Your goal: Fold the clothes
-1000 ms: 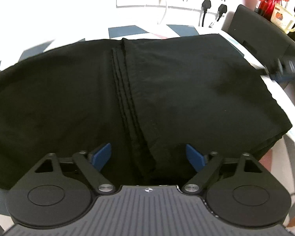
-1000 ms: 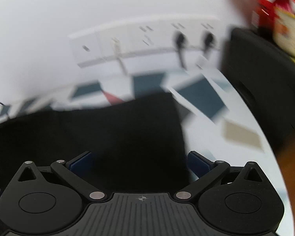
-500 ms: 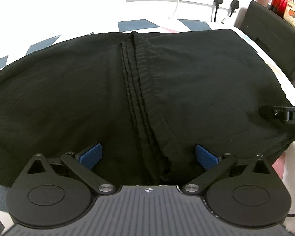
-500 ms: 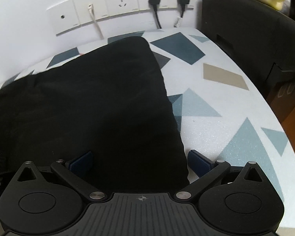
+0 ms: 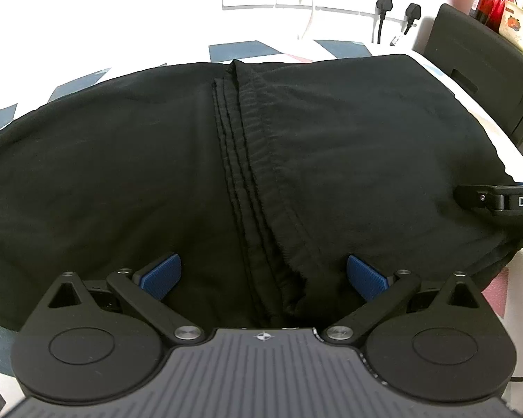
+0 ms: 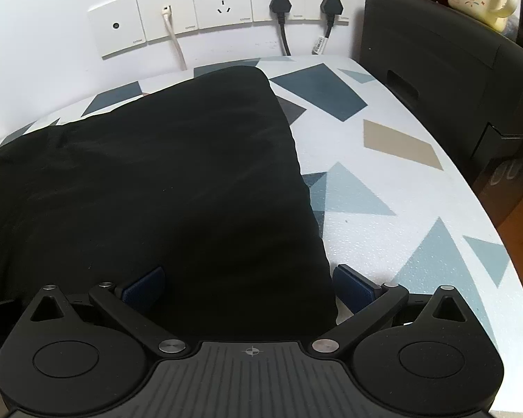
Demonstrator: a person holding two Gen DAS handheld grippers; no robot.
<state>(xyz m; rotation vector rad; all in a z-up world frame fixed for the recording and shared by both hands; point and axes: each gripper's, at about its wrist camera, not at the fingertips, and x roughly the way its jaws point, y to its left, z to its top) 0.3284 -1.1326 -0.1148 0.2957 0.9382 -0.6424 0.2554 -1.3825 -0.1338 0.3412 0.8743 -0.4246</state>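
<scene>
Matt black cloth garment [image 5: 129,174] — ribbed blue gripper pads [image 5: 366,277]

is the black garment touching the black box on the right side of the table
Apart. The right wrist view shows bare patterned table between the black garment and the black box.

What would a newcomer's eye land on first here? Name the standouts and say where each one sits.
The big black garment covers most of the patterned tabletop, with a ridge of stitched hems running down its middle. Both pairs of tongs stand open over its near edge: the left tongs straddle the hems, the right tongs straddle the right edge. Behind, white wall sockets hold two black plugs.
</scene>
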